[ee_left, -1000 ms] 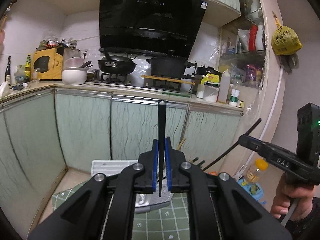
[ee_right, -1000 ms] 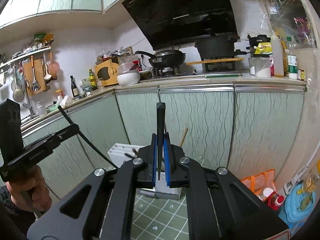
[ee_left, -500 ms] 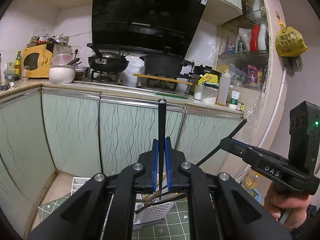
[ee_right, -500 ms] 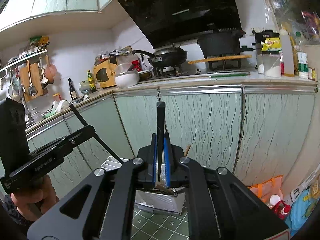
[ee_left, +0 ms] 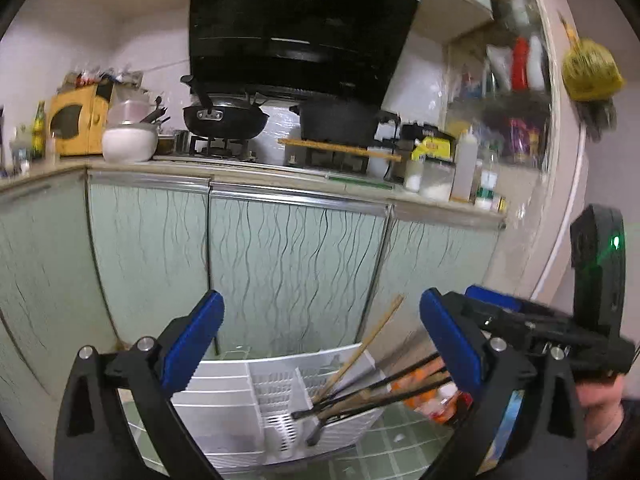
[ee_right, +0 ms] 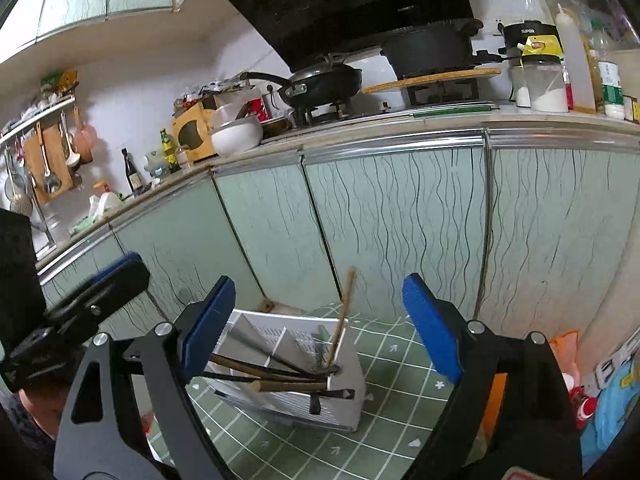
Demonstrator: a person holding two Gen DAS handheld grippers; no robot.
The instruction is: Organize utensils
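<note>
White rack, green gridded mat, blue-padded left claw.

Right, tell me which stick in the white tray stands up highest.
The pale wooden chopstick: it leans steeply upward, its tip above the white tray, while the dark ones lie low across it.

Two wrist fisheye views, both low and facing the kitchen base cabinets.

The left wrist camera looks forward and slightly down along its blue-padded fingers, squarely at the green cabinet doors, with the white utensil tray close below on the tiled floor. The right wrist camera looks from further right, angled leftward along the counter, tilted somewhat more downward, the tray near its lower centre. Both views share the tray, cabinet doors, wok and range hood. Each view catches the other gripper at its edge: the right gripper at the right, the left gripper at the left.
</note>
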